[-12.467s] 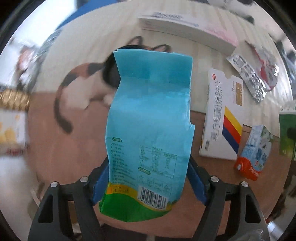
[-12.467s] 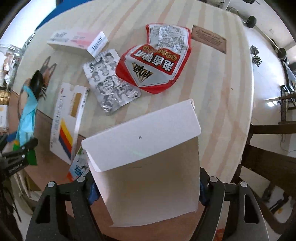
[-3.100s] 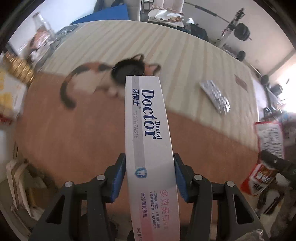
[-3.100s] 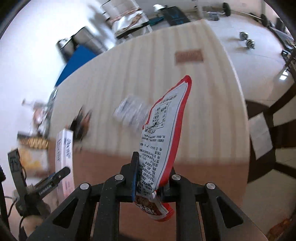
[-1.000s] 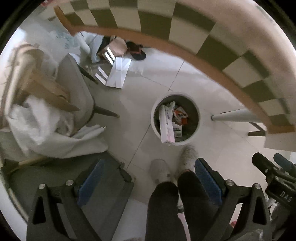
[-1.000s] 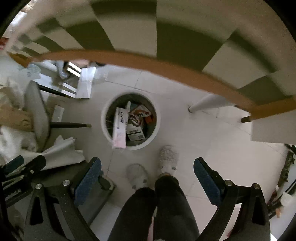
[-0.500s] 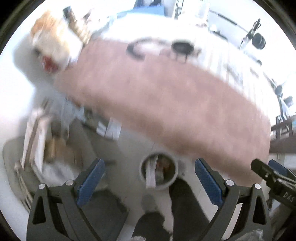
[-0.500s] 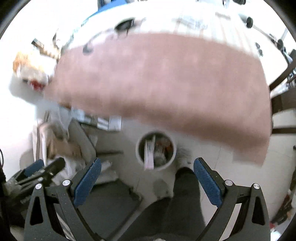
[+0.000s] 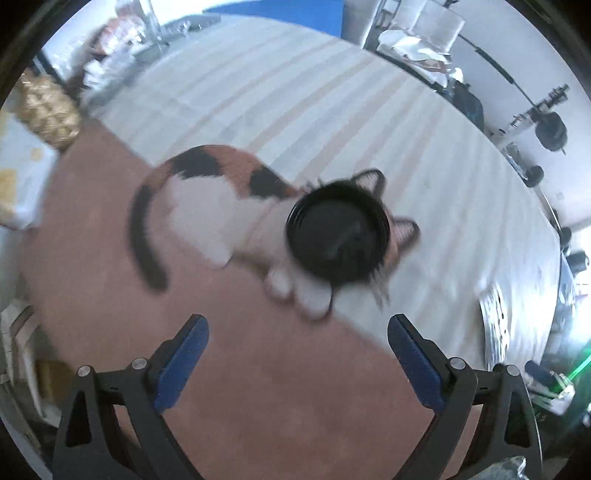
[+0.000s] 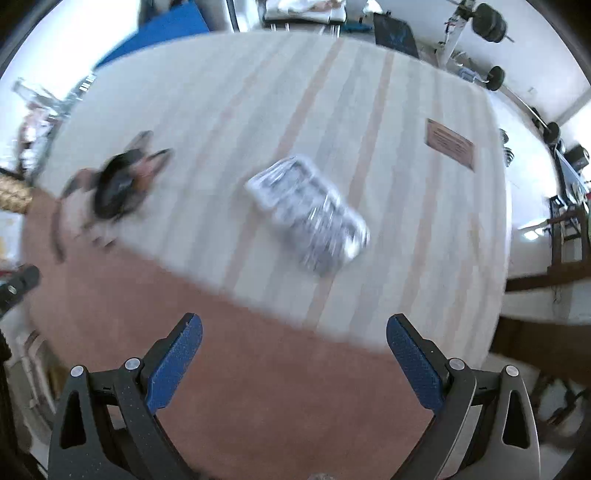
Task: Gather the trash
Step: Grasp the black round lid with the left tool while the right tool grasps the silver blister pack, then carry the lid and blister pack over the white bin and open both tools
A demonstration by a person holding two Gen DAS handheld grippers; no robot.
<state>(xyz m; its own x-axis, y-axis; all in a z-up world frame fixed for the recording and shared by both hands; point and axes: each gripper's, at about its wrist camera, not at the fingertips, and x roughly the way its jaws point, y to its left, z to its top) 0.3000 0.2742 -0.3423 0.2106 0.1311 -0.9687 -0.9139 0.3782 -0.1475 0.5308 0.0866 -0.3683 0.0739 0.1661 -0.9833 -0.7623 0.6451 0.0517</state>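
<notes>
Both grippers empty above the desk (image 10: pixel 332 387)

We see the right gripper (image 10: pixel 294 341) with its fingers (image 10: pixel 177 363) wide apart, and the silver wrapper (image 10: pixel 308 214) lies flat on the striped cloth (image 10: pixel 406 184) ahead of them, between the two tips and well apart from both. The left gripper (image 9: pixel 297 343) has its fingers (image 9: pixel 183 363) also spread, holding nothing; ahead lies a black lid (image 9: pixel 338 236) on a cat picture (image 9: pixel 207 199).

A home: striped tablecloth (image 10: pixel 369 110) over a dining table, barbell weights (image 10: pixel 487 22) behind (a makeshift gym corner).
</notes>
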